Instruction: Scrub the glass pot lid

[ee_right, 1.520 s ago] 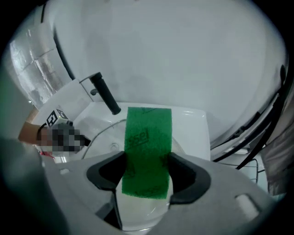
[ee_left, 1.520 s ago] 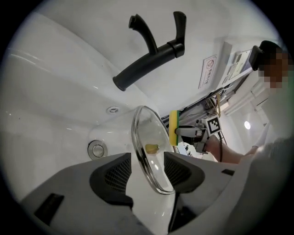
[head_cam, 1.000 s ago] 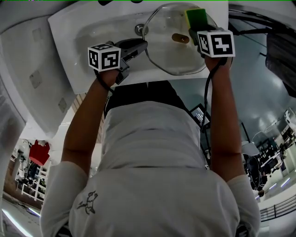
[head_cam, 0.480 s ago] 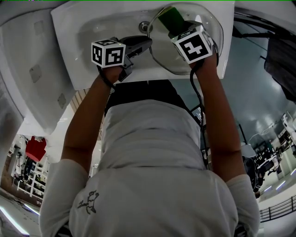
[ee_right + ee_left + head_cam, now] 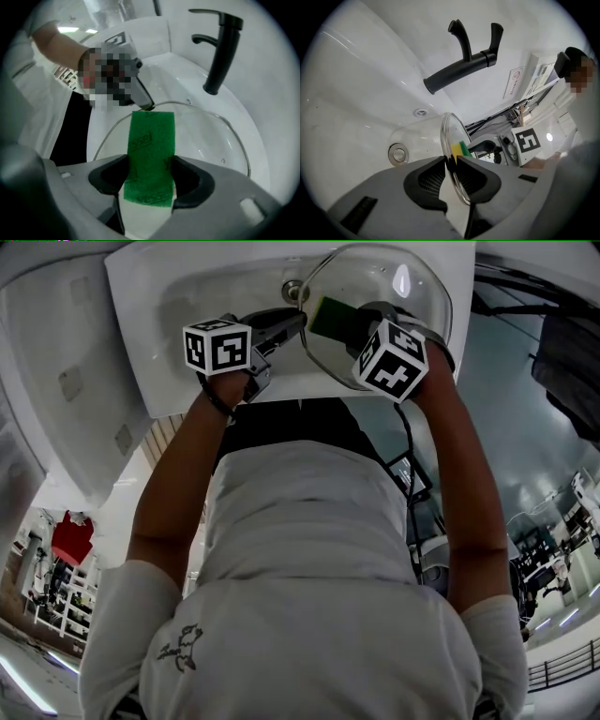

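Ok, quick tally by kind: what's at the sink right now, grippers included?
glass pot lid: 1
green sponge: 1
grippers: 2, the left gripper shut on the lid's rim, the right gripper shut on the sponge
black faucet: 1
sink: 1
Total: 6

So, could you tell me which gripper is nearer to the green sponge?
Right. The right gripper is clamped on the sponge itself; the left gripper pinches the rim of the glass lid just past the sponge's far end.
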`<state>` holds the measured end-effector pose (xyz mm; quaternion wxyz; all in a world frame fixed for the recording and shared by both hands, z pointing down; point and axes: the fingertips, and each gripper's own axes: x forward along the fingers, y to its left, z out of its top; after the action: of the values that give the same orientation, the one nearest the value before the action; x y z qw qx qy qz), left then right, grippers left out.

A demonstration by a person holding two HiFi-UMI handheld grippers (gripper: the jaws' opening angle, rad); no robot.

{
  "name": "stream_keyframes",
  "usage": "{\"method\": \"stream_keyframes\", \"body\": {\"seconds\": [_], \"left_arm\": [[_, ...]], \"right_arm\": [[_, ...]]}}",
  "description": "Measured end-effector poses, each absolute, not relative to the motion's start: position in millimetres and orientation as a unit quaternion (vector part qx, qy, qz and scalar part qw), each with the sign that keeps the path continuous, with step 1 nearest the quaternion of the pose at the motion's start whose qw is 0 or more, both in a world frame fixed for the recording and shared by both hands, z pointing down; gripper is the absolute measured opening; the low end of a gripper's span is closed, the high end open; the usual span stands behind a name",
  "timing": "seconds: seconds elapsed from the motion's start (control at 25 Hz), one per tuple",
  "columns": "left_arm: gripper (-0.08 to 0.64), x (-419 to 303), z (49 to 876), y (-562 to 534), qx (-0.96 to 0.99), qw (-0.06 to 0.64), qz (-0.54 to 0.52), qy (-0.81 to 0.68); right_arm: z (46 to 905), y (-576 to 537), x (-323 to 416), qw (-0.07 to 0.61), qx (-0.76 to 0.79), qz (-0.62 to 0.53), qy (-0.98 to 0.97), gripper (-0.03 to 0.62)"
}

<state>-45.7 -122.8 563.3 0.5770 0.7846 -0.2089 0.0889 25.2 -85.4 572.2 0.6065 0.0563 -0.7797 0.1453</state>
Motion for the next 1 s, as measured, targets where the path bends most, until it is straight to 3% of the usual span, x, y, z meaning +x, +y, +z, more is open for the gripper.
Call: {"method": "stream_keyframes", "body": {"seconds": [0.2, 0.36, 0.76, 1.0], "left_arm": [[0.077, -48.0, 565.6, -122.5, 0.784, 0.576, 0.087, -0.216], [0.077, -49.6, 567.2, -122.0, 0.784, 0.575, 0.090, -0.216], [0.077, -48.5, 566.7, -122.0, 0.784, 0.575, 0.094, -0.215], [0.077, -47.7, 565.9, -122.4, 0.783, 0.576, 0.095, -0.214]], "right_arm": [[571.3, -38.2, 37.4, 0.622, -0.049, 0.079, -0.778, 0.288], [565.9, -11.7, 65.2, 0.627, -0.089, 0.100, -0.767, 0.288], [559.0, -177.1, 85.2, 0.558, 0.260, 0.204, -0.761, 0.290], [571.8, -173.5, 61.4, 0.580, 0.262, 0.188, -0.748, 0.290]]}}
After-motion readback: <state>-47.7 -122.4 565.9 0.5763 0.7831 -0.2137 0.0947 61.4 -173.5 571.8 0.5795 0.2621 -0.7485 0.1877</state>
